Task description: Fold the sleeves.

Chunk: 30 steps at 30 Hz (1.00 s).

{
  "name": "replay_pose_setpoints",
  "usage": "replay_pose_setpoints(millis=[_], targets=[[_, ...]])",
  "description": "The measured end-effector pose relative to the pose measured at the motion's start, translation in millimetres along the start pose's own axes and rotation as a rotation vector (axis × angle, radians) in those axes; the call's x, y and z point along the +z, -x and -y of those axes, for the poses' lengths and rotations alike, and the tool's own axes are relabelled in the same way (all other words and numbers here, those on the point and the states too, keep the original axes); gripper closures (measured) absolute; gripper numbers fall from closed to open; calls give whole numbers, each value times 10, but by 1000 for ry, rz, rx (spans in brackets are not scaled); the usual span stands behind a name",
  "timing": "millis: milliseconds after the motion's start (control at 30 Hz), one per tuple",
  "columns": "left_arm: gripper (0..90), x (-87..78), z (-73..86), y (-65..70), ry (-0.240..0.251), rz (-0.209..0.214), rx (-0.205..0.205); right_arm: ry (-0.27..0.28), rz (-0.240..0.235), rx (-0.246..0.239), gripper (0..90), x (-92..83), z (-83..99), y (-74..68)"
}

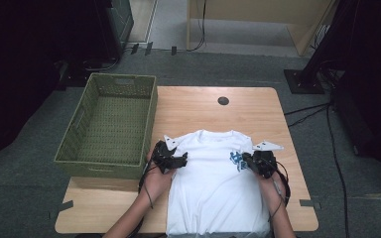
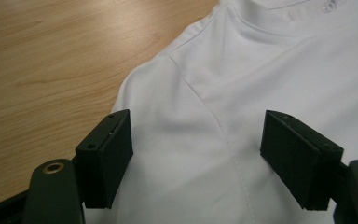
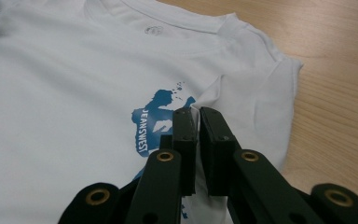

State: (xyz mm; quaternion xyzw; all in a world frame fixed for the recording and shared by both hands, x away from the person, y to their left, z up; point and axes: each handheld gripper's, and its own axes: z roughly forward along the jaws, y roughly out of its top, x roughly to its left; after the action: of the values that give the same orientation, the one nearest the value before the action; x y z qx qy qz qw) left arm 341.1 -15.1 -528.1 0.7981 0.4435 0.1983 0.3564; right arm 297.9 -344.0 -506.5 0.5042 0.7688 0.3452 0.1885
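The white T-shirt (image 1: 218,183) lies flat on the worktop (image 1: 188,106), barely folded: the right tool (image 3: 197,116) pinches a fabric ridge, the left tool (image 2: 196,154) gapes wide, the basket (image 1: 74,148) waits.

The white T-shirt's (image 1: 218,183) hem runs off the high view's edge at six o'clock. The small mark inside its collar (image 3: 154,30) is too blurred to read. In the right gripper view, the blue print (image 3: 156,119) is partly hidden behind the fingers (image 3: 184,140).
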Motion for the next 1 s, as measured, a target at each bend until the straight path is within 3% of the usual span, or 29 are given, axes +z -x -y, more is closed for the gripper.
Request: replay_pose_setpoints(millis=[467, 1000], targets=[[255, 0, 0, 0, 0, 0, 0, 4, -15, -28, 861, 92, -68, -130], [255, 0, 0, 0, 0, 0, 0, 30, -51, -5, 842, 95, -81, -98]])
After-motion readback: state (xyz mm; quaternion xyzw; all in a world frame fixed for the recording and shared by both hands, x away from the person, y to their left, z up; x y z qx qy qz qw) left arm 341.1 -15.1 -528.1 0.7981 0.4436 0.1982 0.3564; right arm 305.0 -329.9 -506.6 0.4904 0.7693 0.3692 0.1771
